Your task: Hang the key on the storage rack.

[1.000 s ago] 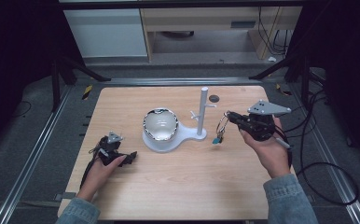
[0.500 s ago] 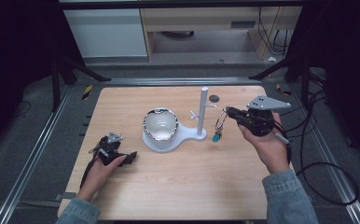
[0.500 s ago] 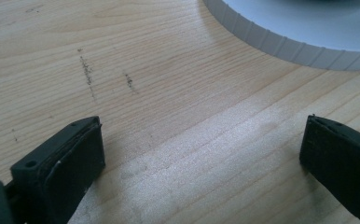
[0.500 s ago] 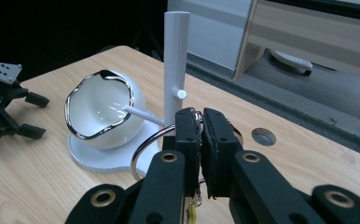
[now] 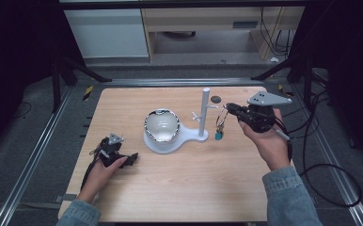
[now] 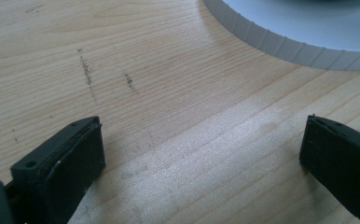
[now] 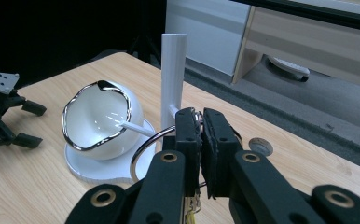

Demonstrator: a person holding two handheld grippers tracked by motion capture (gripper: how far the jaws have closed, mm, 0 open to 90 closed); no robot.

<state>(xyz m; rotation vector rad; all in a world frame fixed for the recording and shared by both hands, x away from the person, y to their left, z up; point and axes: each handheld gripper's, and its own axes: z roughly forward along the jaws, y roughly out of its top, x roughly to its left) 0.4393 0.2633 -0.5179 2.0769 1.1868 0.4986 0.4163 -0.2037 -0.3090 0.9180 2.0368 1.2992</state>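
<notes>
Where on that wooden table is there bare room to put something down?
The near edge of the table between the two forearms is bare, and so is the far left corner behind the white bowl. It is crowded around the white stand, where the right claw holds a key ring.

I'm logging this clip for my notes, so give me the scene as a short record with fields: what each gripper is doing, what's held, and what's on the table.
right gripper: shut on the key ring, held up beside the post
key ring: metal loop; teal tag hanging below it
left gripper: open, nothing between the jaws, resting low on the table
white stand: upright post with small pegs on a white base
bowl: white, silver rim, sitting on the stand's base
</notes>
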